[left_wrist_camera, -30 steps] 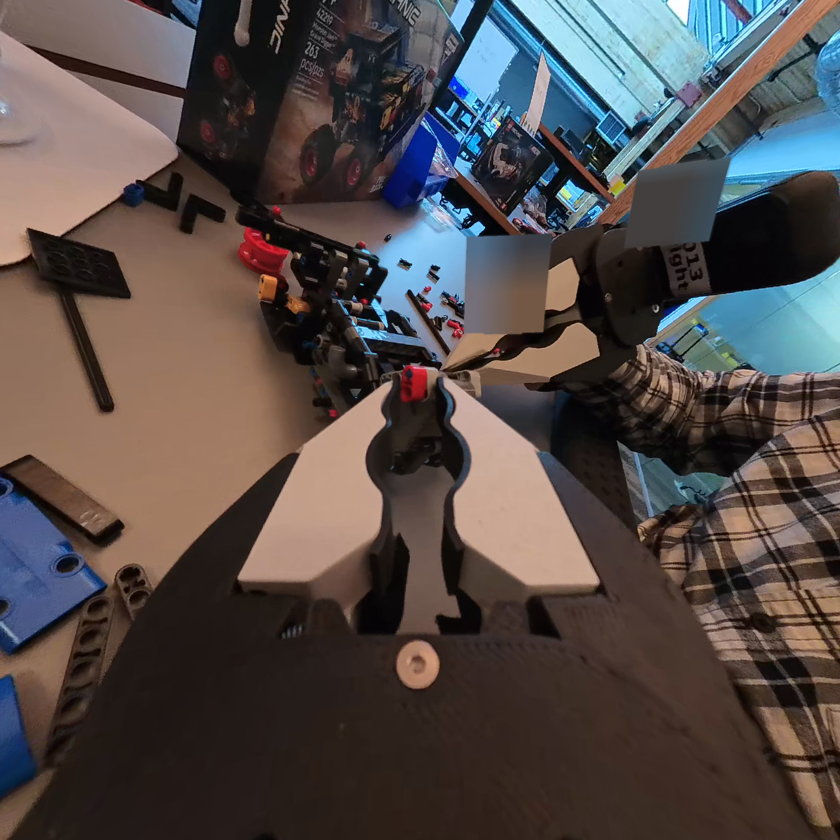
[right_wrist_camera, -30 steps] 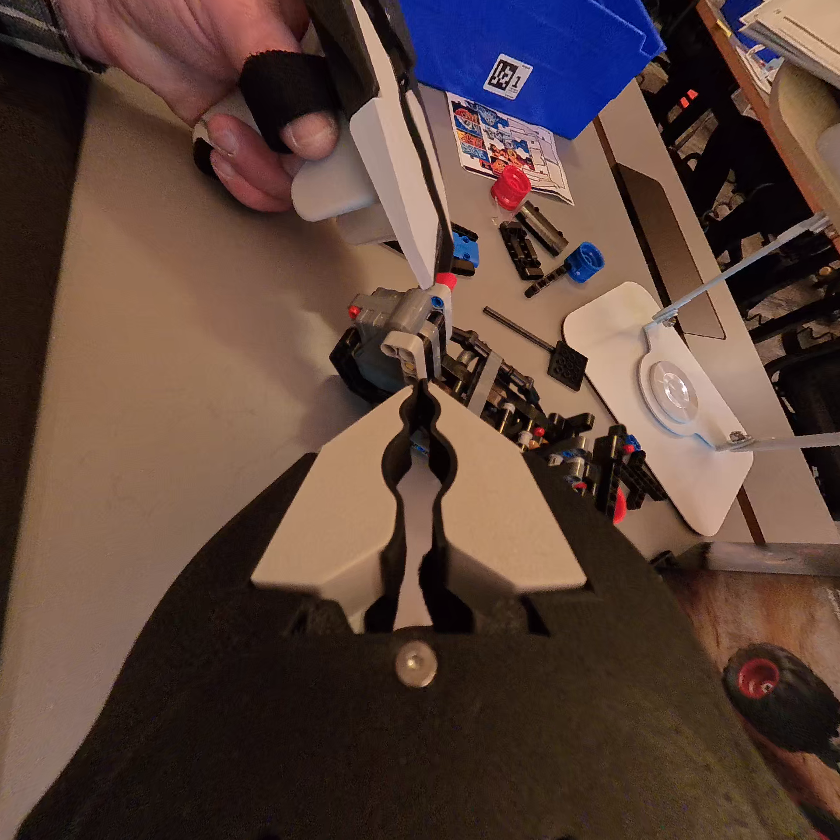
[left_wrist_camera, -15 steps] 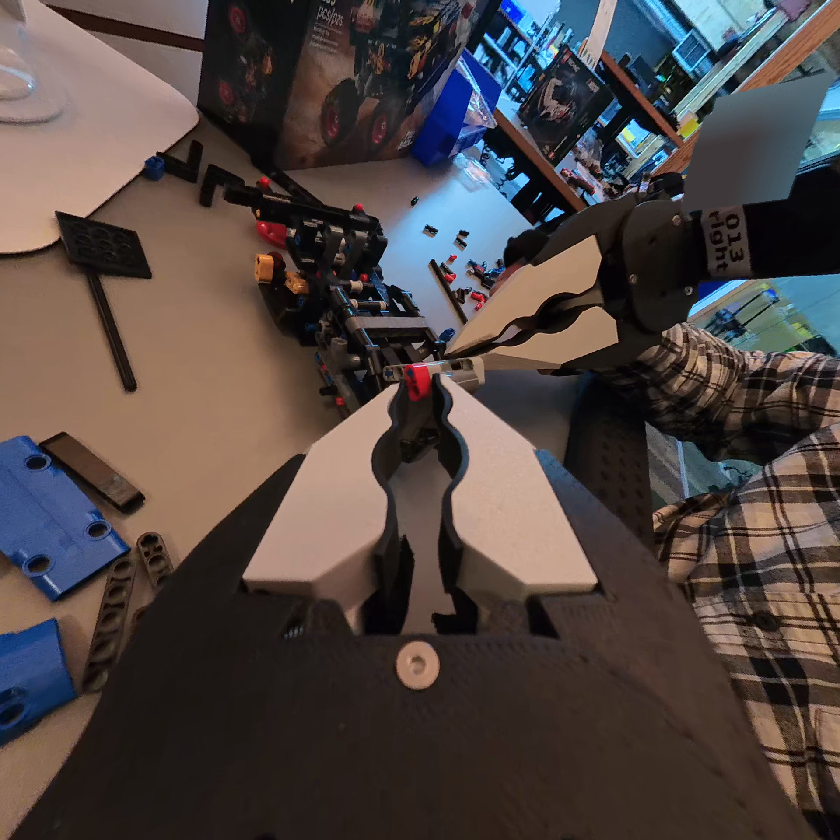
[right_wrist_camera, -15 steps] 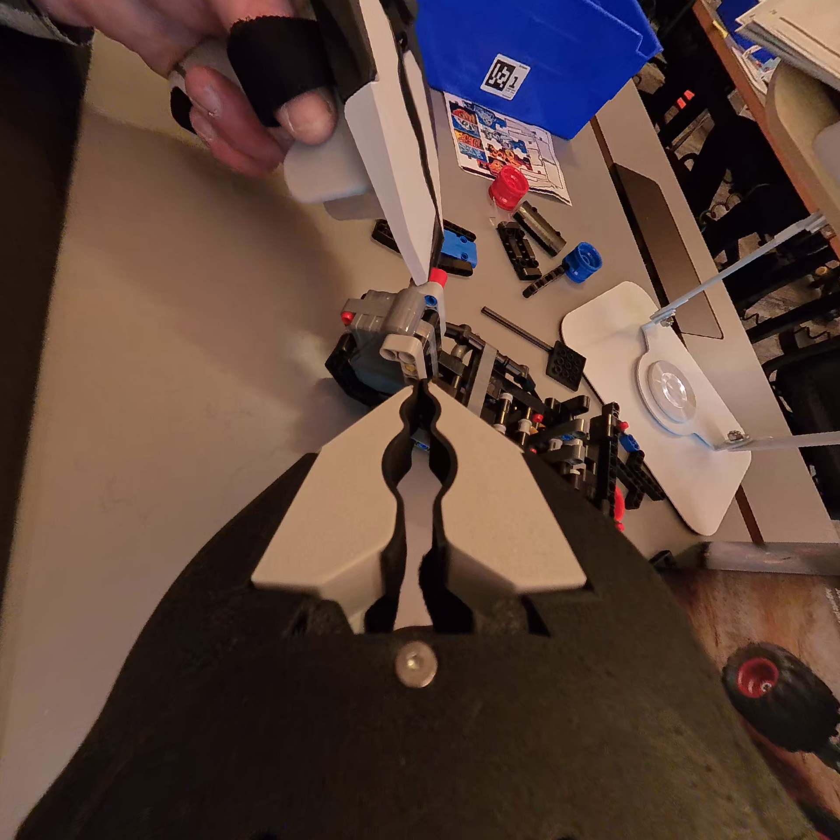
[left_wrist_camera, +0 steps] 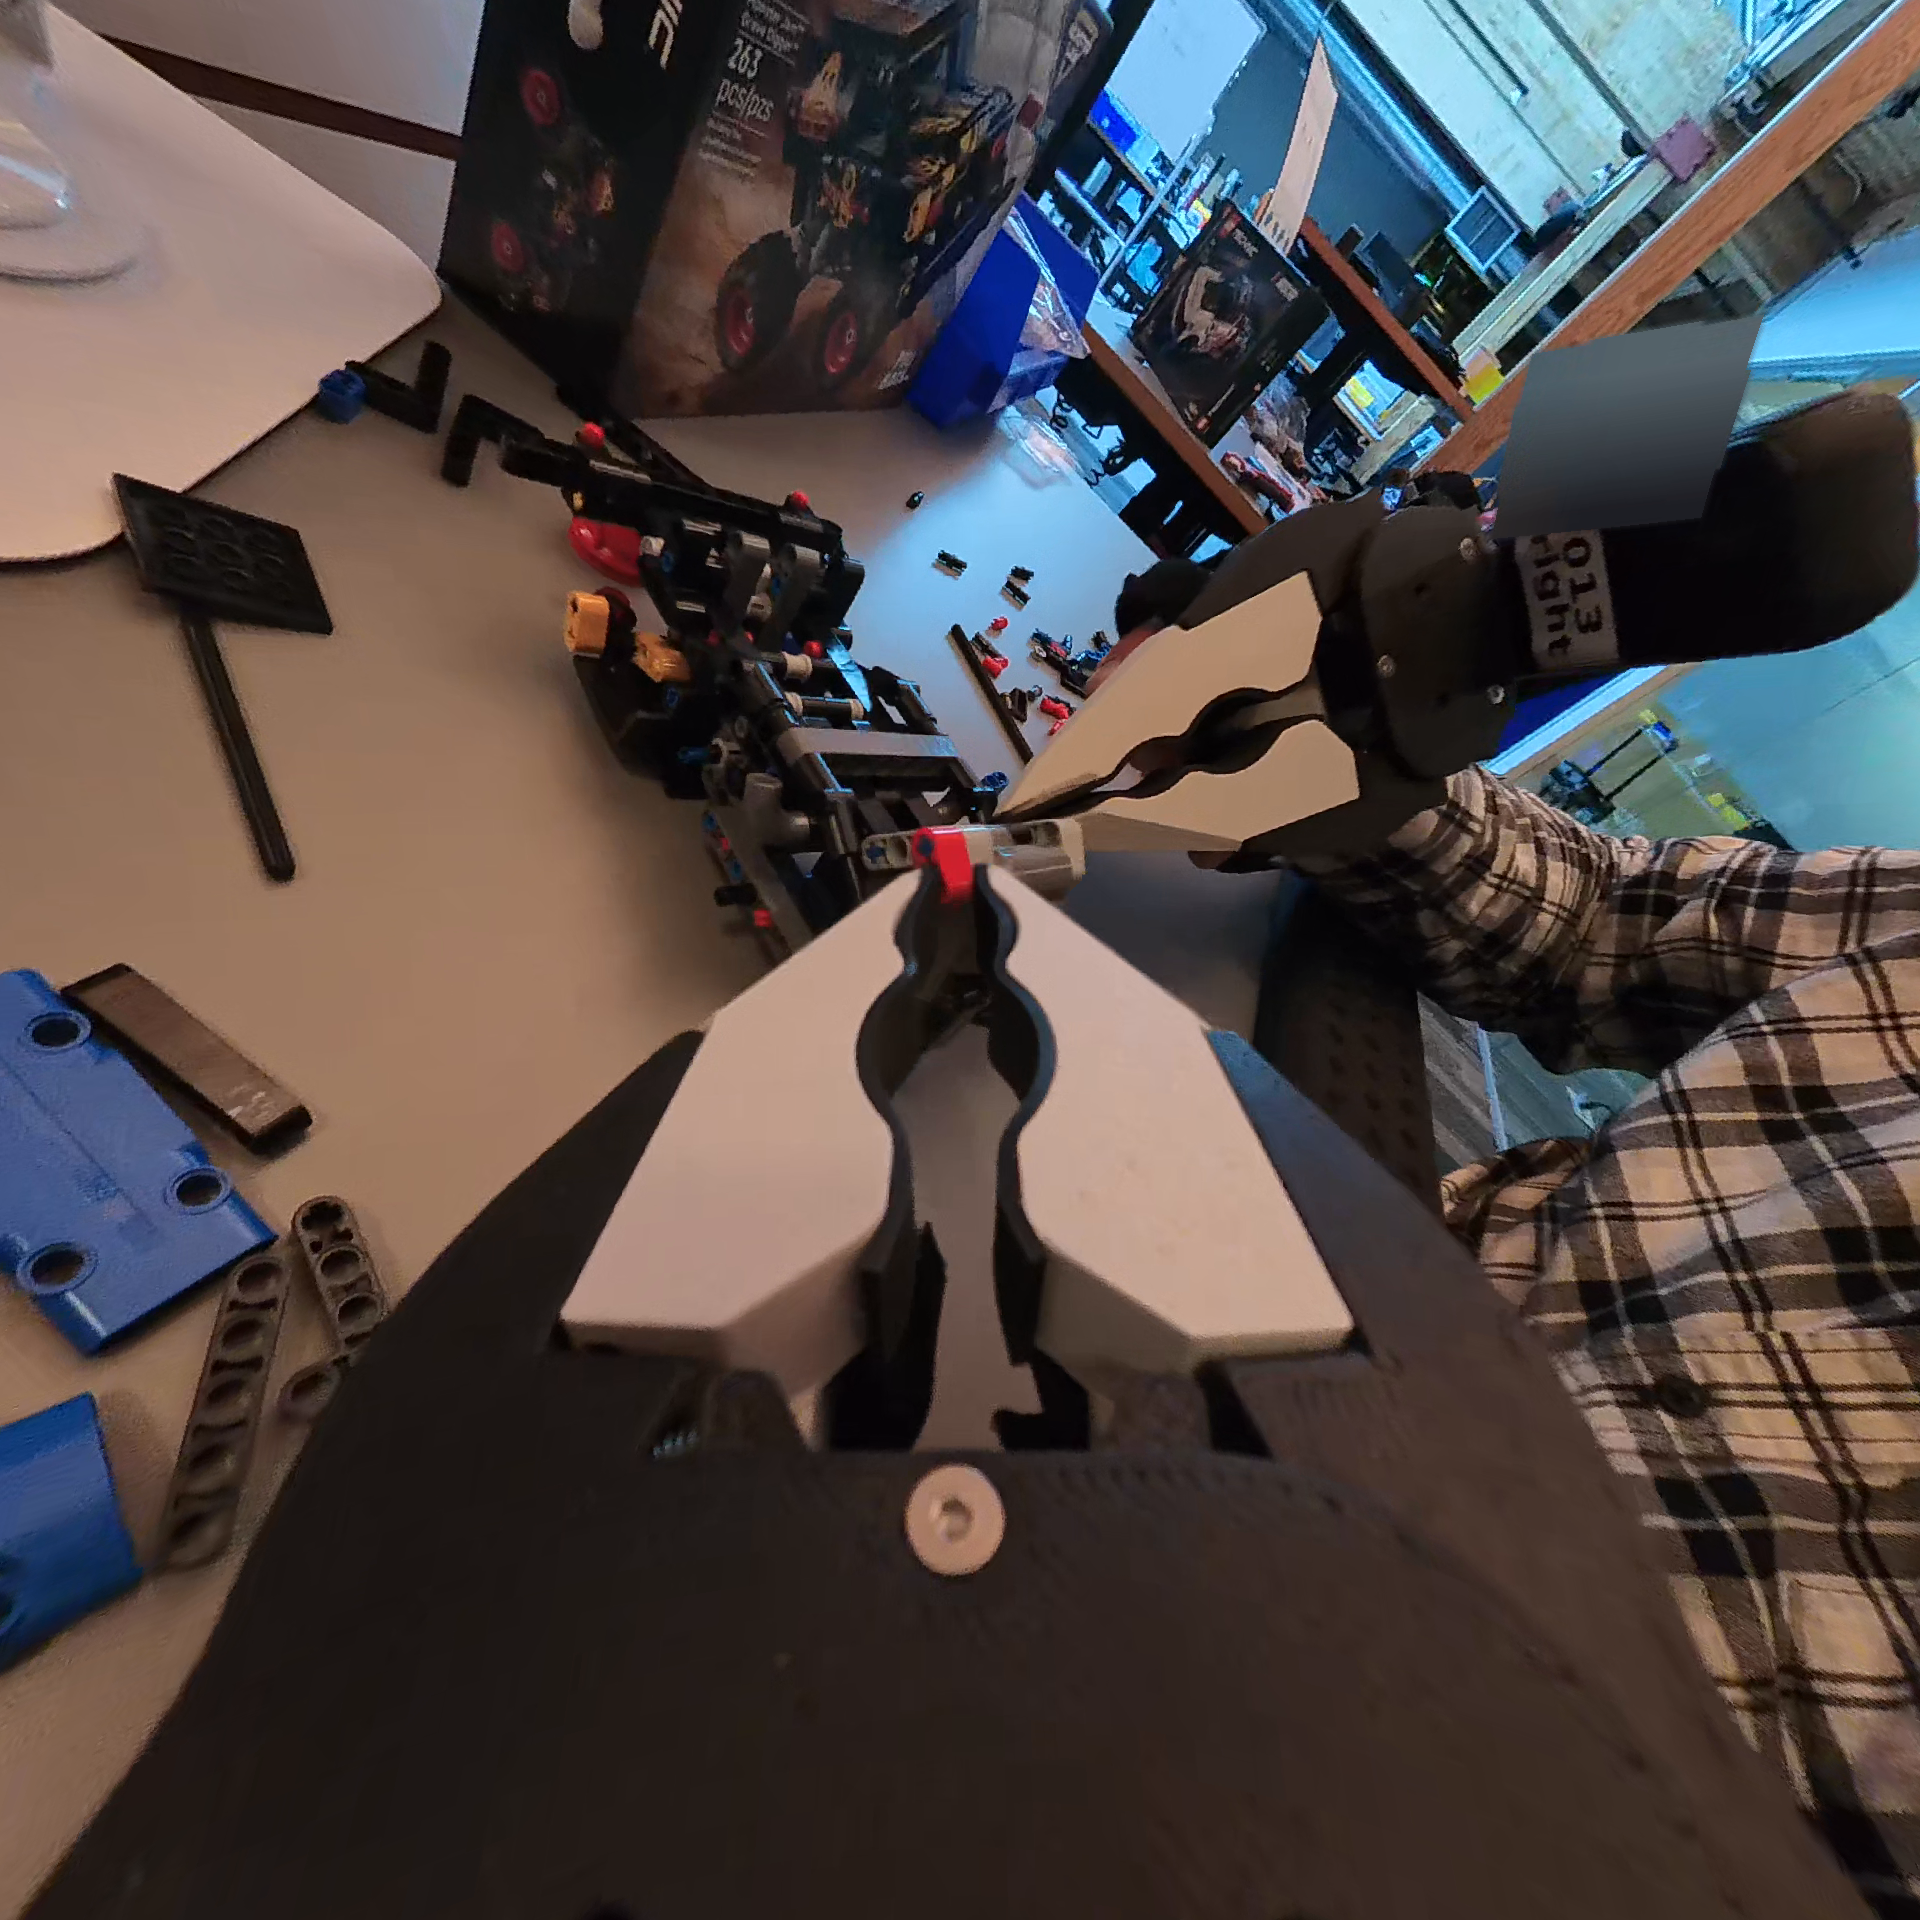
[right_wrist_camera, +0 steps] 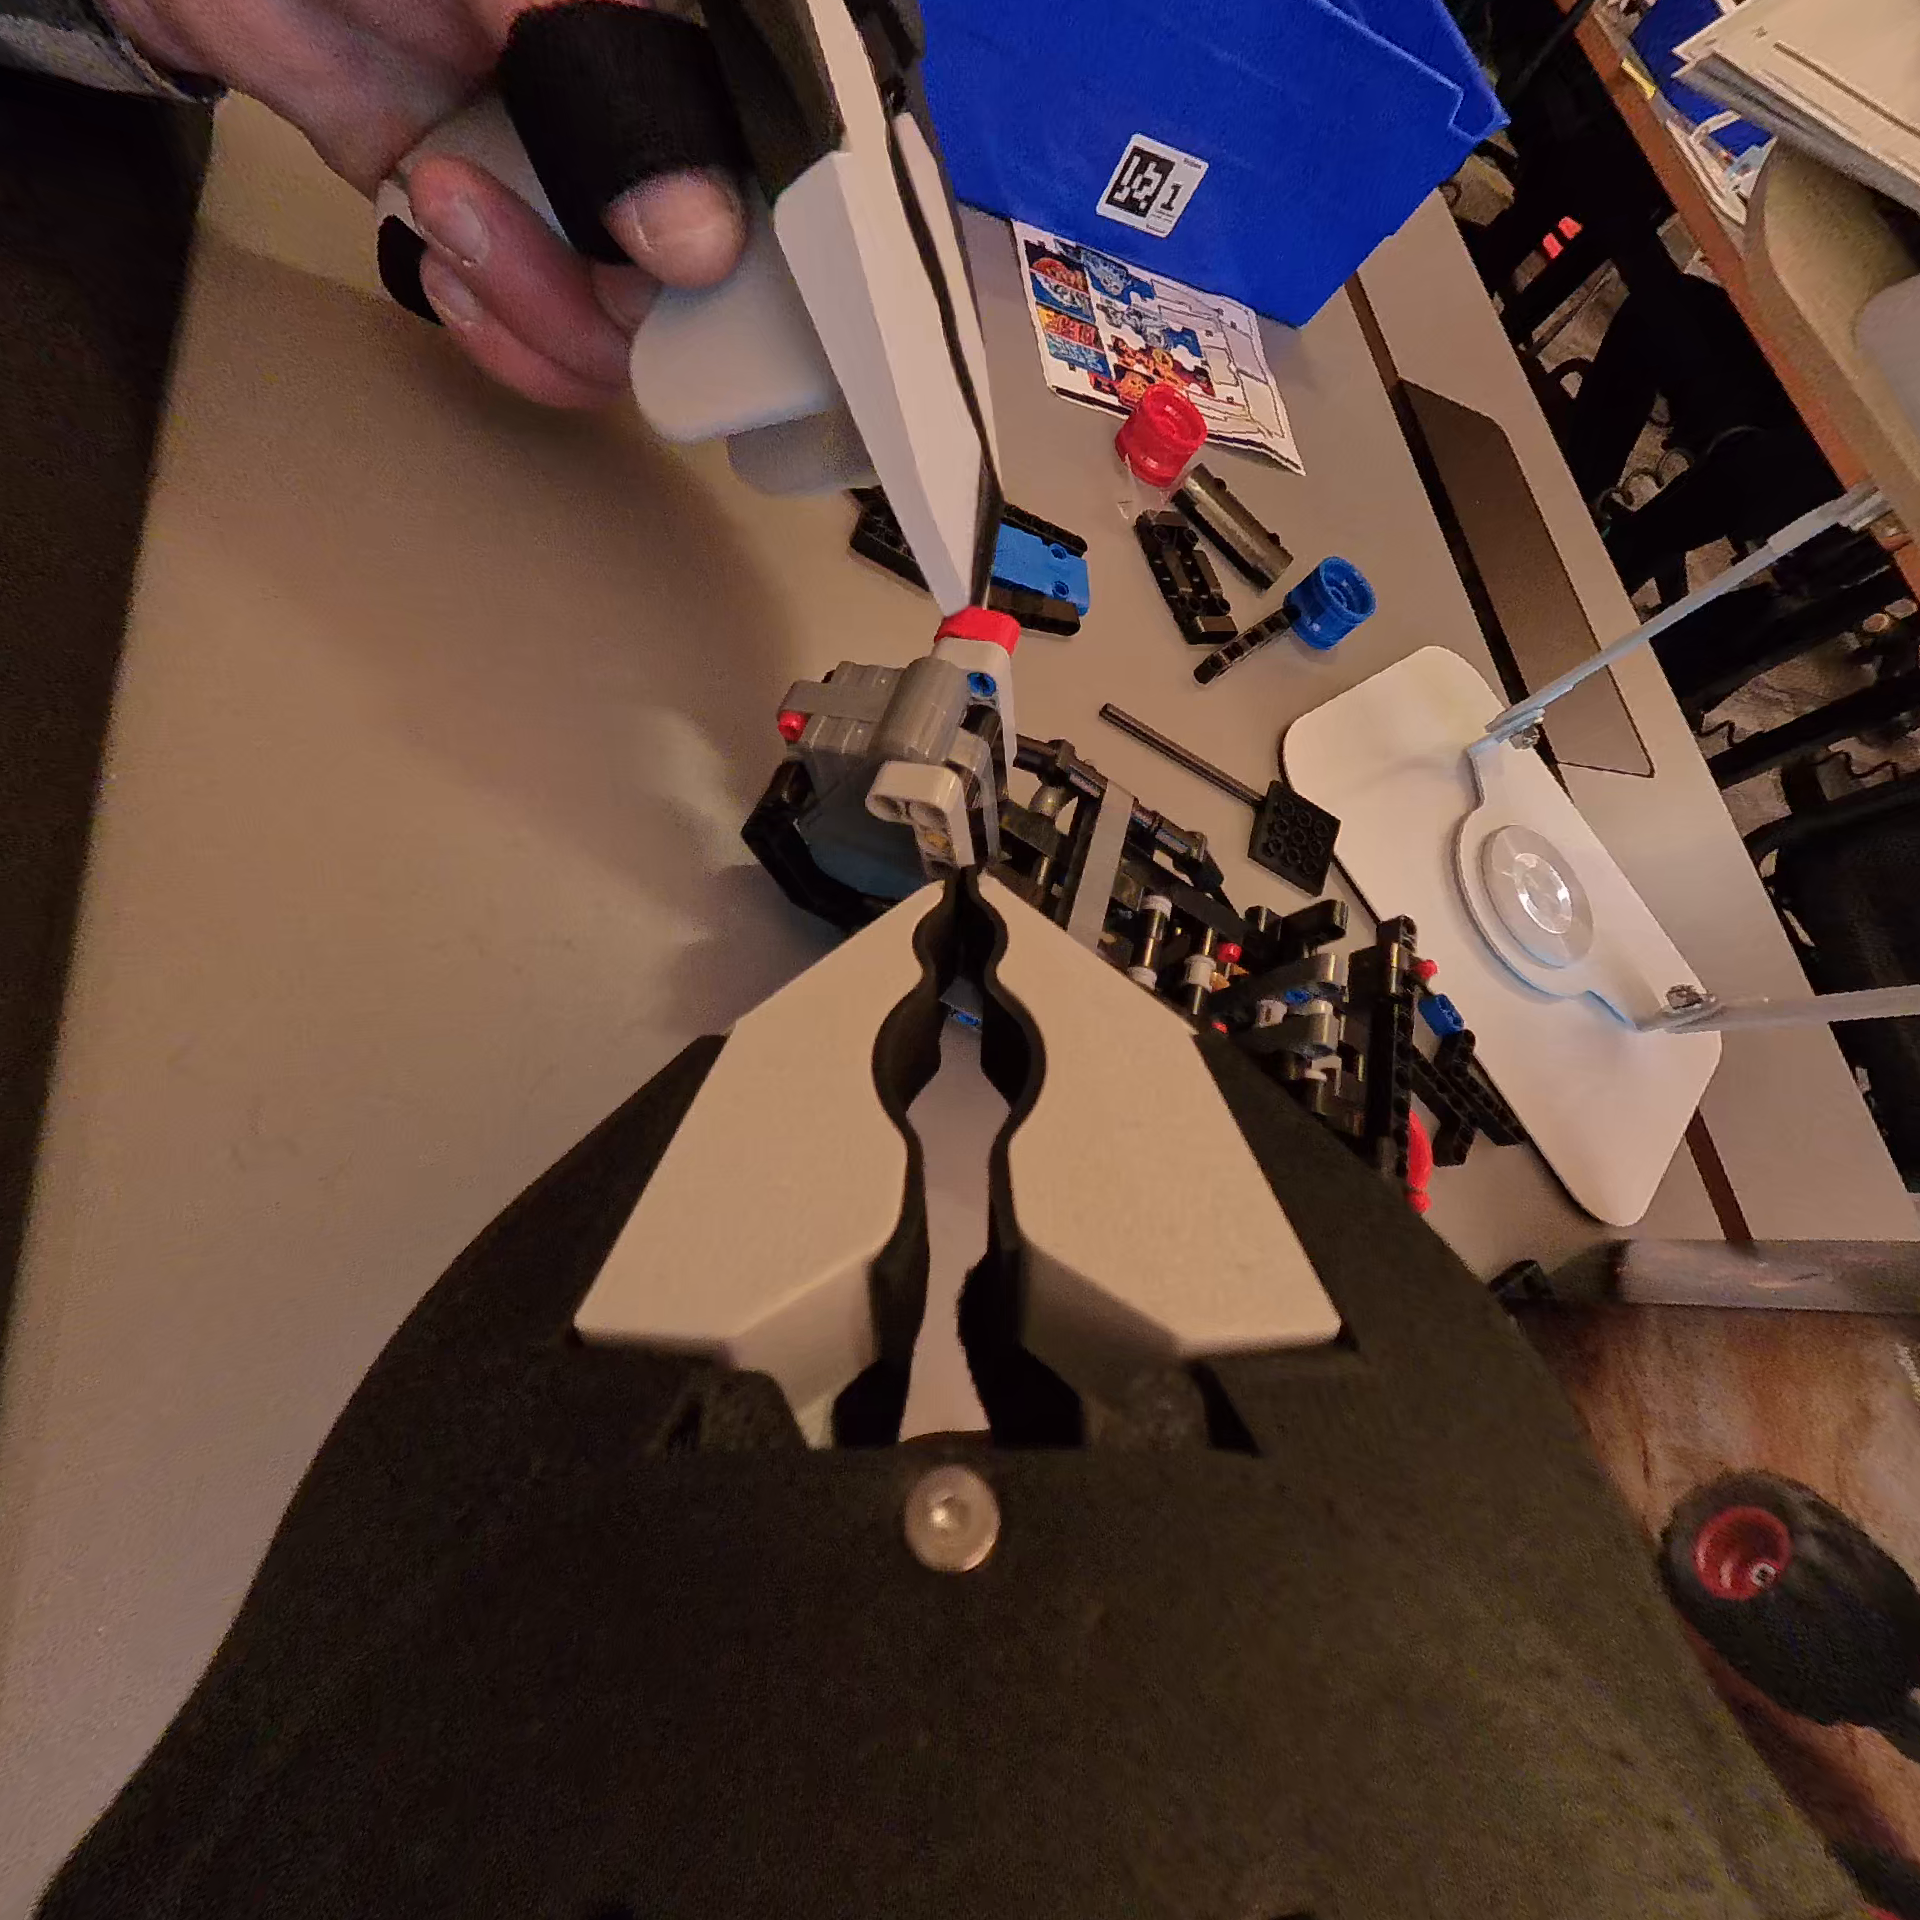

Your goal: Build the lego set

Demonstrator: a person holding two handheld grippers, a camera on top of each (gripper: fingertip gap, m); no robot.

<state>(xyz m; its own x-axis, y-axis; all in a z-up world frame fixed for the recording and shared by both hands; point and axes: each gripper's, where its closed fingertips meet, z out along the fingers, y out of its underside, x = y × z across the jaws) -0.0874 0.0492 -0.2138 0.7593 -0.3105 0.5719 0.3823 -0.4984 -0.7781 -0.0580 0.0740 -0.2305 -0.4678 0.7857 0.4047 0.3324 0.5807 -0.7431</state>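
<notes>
Grey tabletop (left_wrist_camera: 436, 831) carried the half-built lego model (left_wrist_camera: 769, 686), a black and grey chassis lying near the table's middle, with a grey block at its near end. On that block stood a small red pin (left_wrist_camera: 943, 862); the left gripper (left_wrist_camera: 951, 896) was clamped on the pin, fingertips pinched together around it. The right gripper (right_wrist_camera: 964, 888) met the same grey end of the model from the other side (its tips look drawn nearly together, but whether they actually grip a part there cannot be told). Beyond the model stood the set's box (left_wrist_camera: 748, 187), with a blue bin (right_wrist_camera: 1195, 114) further off. Just beside the model's far end lay a black plate on a long axle (left_wrist_camera: 223, 623) and two black angle beams (left_wrist_camera: 447, 416). Well to the model's near side lay blue panels (left_wrist_camera: 94, 1164) and dark holed beams (left_wrist_camera: 260, 1361). A plaid sleeve (left_wrist_camera: 1662, 935) reached in behind the right gripper.
</notes>
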